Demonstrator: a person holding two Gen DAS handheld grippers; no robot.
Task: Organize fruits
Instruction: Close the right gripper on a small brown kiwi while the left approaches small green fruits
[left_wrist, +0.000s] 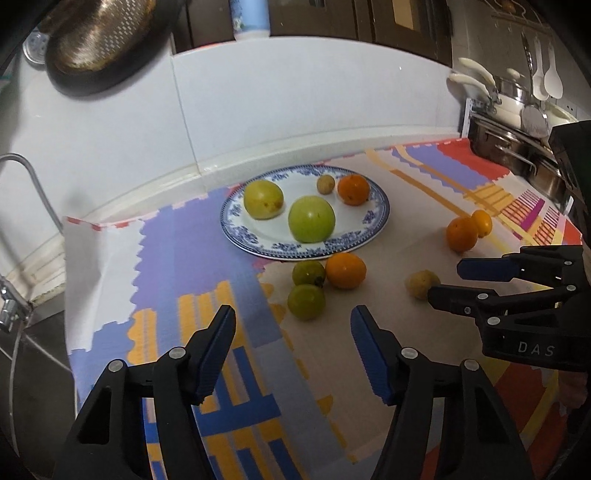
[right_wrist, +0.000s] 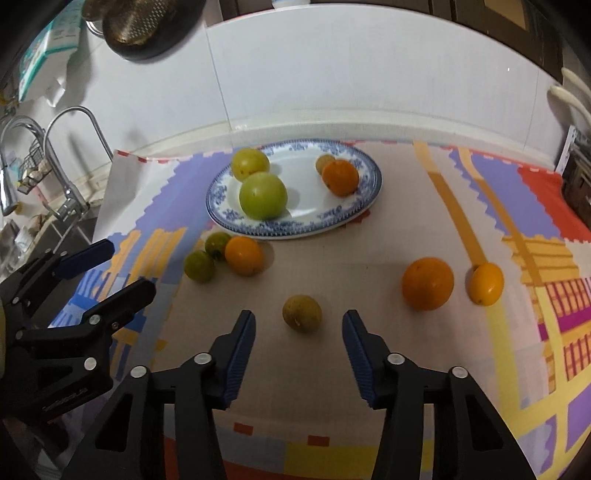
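Observation:
A blue-and-white plate (left_wrist: 380, 206) (right_wrist: 371, 192) holds two green fruits, a small brownish fruit and an orange (right_wrist: 340, 177). On the cloth before it lie two small green fruits (left_wrist: 306, 301) and an orange (left_wrist: 345, 270). A small brownish fruit (right_wrist: 302, 313) lies just ahead of my open right gripper (right_wrist: 298, 325), between its fingertips' line. Two oranges (right_wrist: 427, 283) lie to the right. My left gripper (left_wrist: 293, 318) is open and empty, just short of the green fruits. The right gripper also shows in the left wrist view (left_wrist: 443, 280).
A patterned cloth (right_wrist: 406, 236) covers the counter. A sink with taps (right_wrist: 70, 155) is at the left. A white tiled wall runs behind the plate. Pots and utensils (left_wrist: 517, 110) stand at the far right. A metal colander (left_wrist: 99, 37) hangs up left.

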